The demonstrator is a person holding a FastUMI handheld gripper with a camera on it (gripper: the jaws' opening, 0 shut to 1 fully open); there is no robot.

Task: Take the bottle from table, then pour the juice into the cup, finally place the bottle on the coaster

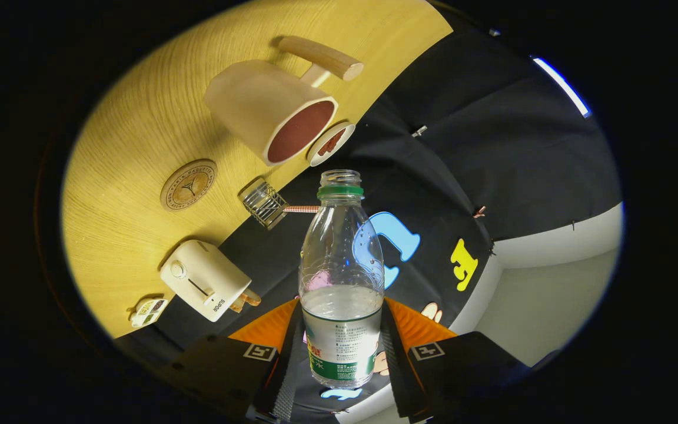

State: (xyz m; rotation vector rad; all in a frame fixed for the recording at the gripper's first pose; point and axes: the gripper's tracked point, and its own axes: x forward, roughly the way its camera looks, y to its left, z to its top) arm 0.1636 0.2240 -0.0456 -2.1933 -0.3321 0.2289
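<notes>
Hand-held gripper (pixel 342 353) clamps the bottle (pixel 341 277); its base is hidden.

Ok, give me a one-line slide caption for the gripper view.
Claw shut on an uncapped, part-full bottle, tilted in the air beside the cup and round coaster on the wooden table.
</notes>
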